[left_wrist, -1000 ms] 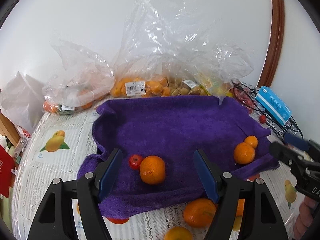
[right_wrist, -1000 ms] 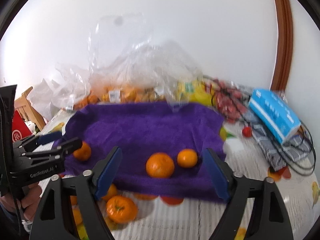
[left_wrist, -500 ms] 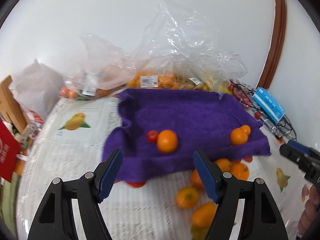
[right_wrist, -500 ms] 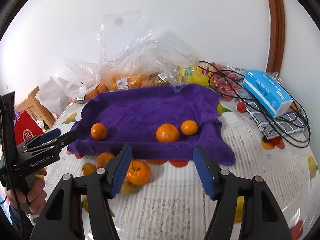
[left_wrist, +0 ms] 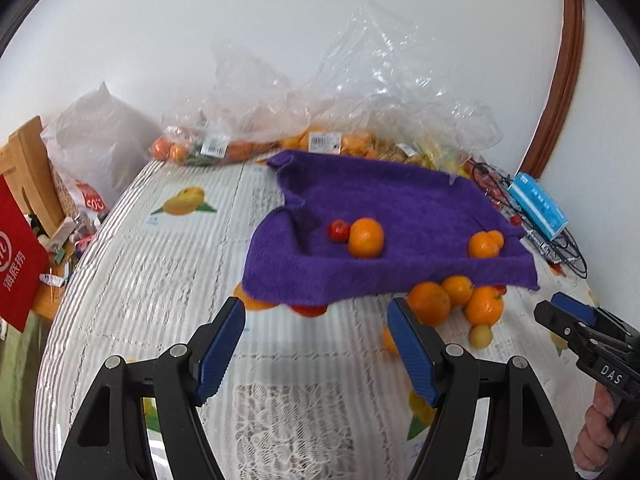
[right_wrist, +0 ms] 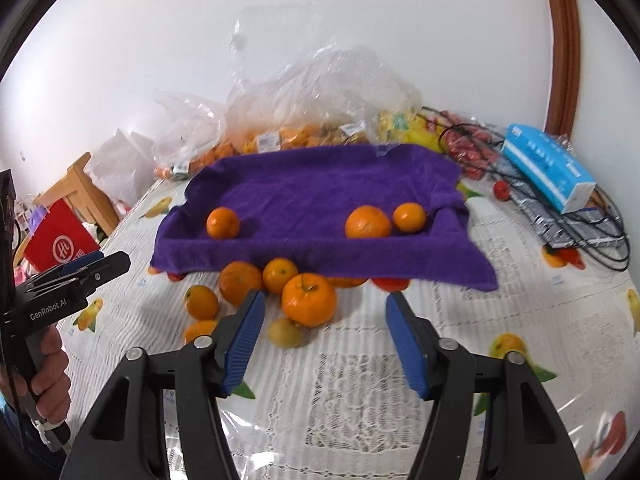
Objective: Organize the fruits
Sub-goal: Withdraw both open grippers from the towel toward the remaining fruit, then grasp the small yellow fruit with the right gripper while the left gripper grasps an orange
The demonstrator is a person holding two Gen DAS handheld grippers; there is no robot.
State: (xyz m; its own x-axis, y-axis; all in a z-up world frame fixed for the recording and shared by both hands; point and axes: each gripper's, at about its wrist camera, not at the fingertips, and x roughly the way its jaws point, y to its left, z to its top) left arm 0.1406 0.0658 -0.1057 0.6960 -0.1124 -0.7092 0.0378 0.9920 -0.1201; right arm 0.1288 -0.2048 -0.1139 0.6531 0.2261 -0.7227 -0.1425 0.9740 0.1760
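Jaws of the left gripper (left_wrist: 312,332) stand apart and empty; the right gripper (right_wrist: 324,322) is closing, nothing between its pads. 3 oranges (right_wrist: 367,222) lie on the purple towel (right_wrist: 320,184); about 6 loose fruits (right_wrist: 308,300) await sorting on the tablecloth (right_wrist: 360,380)

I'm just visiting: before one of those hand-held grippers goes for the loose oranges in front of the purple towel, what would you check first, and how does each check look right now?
1. Right hand-held gripper empty: ok; its jaws are closing with nothing between the pads.
2. Left hand-held gripper empty: ok, jaws open.
3. Target reachable: ok; the stemmed orange lies just ahead of the right fingers, uncovered.
4. Neighbours clear of it: not ok; a small yellow fruit and other oranges crowd it.
5. Room on the purple towel: ok, only a few fruits lie there.
6. Fruit hidden under the towel edge: cannot tell.
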